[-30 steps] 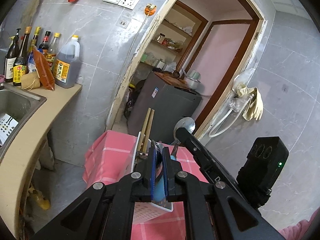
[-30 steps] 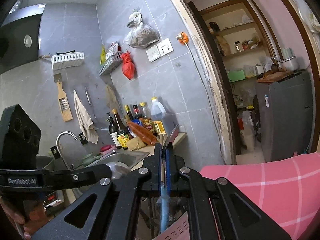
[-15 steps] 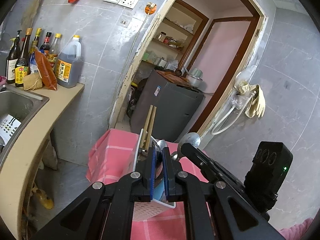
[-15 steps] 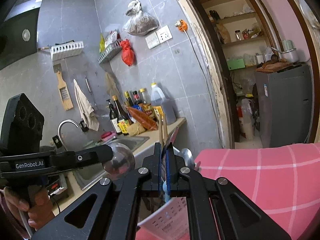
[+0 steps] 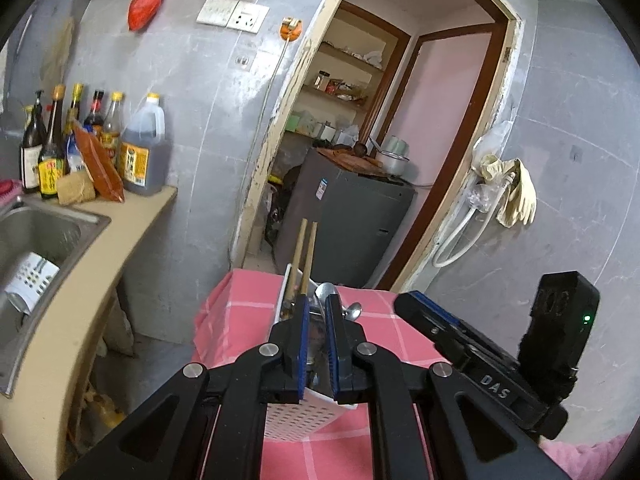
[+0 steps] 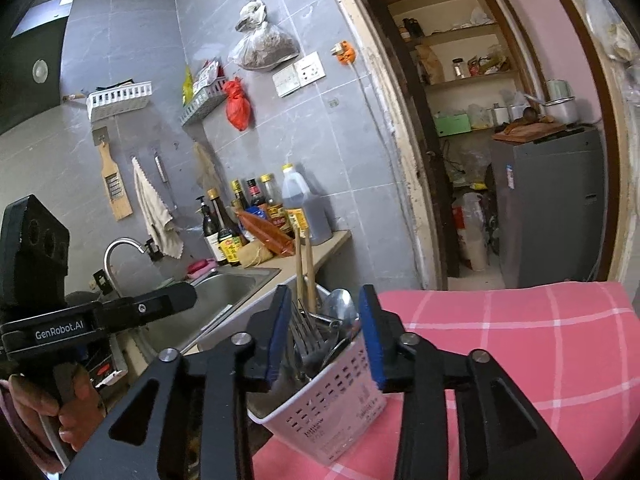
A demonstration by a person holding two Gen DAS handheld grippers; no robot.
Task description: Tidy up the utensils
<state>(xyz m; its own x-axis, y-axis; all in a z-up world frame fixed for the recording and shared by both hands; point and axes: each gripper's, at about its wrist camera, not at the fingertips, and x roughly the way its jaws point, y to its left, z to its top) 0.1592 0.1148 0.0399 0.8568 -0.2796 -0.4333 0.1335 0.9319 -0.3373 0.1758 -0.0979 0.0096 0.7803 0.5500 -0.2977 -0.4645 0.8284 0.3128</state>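
A: Where the room begins on the left, what stands there?

B: A steel sink (image 6: 224,292) set in a beige bench (image 5: 100,248), with a curved tap (image 6: 120,252). Behind it a row of sauce bottles (image 6: 240,224) and a big oil jug (image 5: 142,152) lean against grey wall tiles (image 6: 132,52).

A: And the left gripper (image 5: 316,340)?

B: A hand (image 6: 48,404) holds it by the sink. Its blue pads are drawn nearly together; from its own camera I cannot tell whether anything is pinched between them.

A: Moving toward the middle?

B: A white perforated utensil basket (image 6: 340,392) stands on a pink checked cloth (image 6: 520,340). Inside it are forks (image 6: 304,336), a spoon (image 6: 340,304) and two wooden chopsticks (image 6: 304,268), all upright.

A: The right gripper (image 6: 324,336)?

B: Its jaws are opening, one on each side of the basket's top, with the forks between them, untouched by the pads.

A: Farther right?

B: An open doorway (image 6: 408,160), pantry shelves (image 6: 468,76), and a grey cabinet (image 6: 552,208) carrying a pot (image 6: 564,108).
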